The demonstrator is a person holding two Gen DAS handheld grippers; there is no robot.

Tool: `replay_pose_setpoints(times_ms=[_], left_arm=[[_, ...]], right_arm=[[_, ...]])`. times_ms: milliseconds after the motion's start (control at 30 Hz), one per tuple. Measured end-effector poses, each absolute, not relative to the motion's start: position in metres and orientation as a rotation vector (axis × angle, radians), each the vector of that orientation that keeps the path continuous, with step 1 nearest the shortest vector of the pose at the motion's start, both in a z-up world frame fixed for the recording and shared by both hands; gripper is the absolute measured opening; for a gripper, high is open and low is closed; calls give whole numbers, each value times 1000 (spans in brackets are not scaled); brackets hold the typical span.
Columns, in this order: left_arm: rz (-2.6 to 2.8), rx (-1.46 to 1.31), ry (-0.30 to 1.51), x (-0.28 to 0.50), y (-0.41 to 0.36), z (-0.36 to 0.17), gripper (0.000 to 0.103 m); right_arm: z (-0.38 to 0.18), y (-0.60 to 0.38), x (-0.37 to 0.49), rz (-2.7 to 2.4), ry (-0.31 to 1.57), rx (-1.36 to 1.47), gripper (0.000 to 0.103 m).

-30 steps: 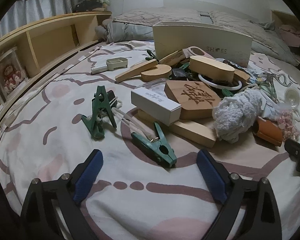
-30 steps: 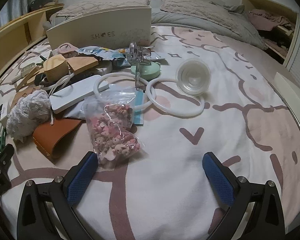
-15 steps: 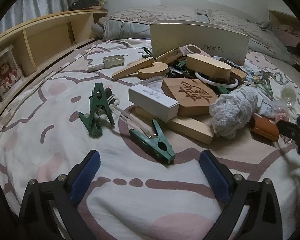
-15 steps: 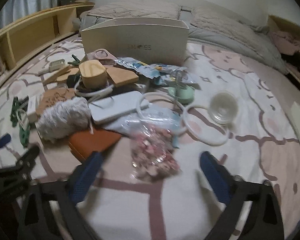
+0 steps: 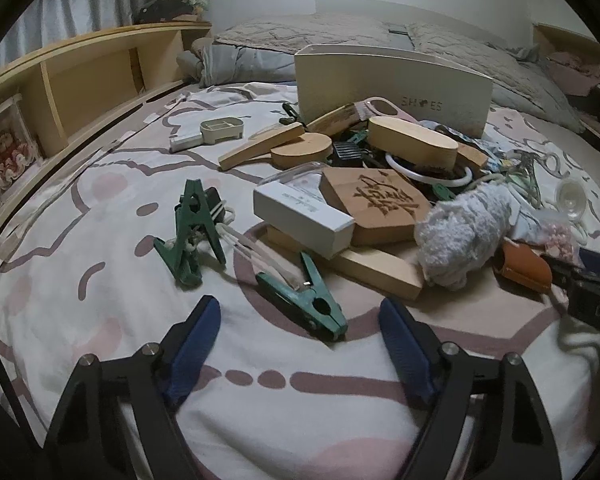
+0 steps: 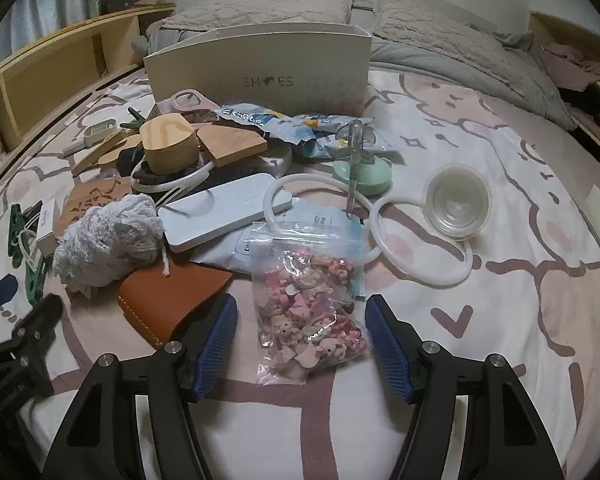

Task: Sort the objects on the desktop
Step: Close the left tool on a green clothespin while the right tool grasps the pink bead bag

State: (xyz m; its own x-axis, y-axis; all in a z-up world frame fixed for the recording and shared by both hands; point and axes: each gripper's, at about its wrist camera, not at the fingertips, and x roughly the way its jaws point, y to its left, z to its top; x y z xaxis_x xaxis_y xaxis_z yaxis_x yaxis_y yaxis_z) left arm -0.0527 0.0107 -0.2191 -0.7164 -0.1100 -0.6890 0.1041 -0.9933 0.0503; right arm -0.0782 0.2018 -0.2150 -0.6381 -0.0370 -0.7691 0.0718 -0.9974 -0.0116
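My left hand-held gripper hangs low over the bed, its jaws apart and just now closing in; the tip of a green clamp lies between the blue pads, which do not touch it. A second green clamp stands tilted a little farther in, toward the shelf-side edge of the bed, with white cord running between the two.

My right hand-held gripper is also open and has just been narrowing. A clear zip bag of small pink figures lies between its pads, close to both, but I see no pad pressing on it. Just beside the bag, on the side of my left hand, lies a brown leather sleeve, with a ball of white yarn touching its far end.

The rest of the heap sits in the middle of the bed: a white box on wooden blocks, a carved wooden tile, white rings and a clear round lid. Behind it all, toward the pillows, stands a cream shoe box.
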Motion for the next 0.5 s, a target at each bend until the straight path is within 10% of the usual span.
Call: replay_pose_setpoints(times_ms=[500], left_arm=[[-2819, 1128, 9, -60, 12, -215, 40]], right_arm=[[-215, 205, -76, -2761, -4, 1301, 49]])
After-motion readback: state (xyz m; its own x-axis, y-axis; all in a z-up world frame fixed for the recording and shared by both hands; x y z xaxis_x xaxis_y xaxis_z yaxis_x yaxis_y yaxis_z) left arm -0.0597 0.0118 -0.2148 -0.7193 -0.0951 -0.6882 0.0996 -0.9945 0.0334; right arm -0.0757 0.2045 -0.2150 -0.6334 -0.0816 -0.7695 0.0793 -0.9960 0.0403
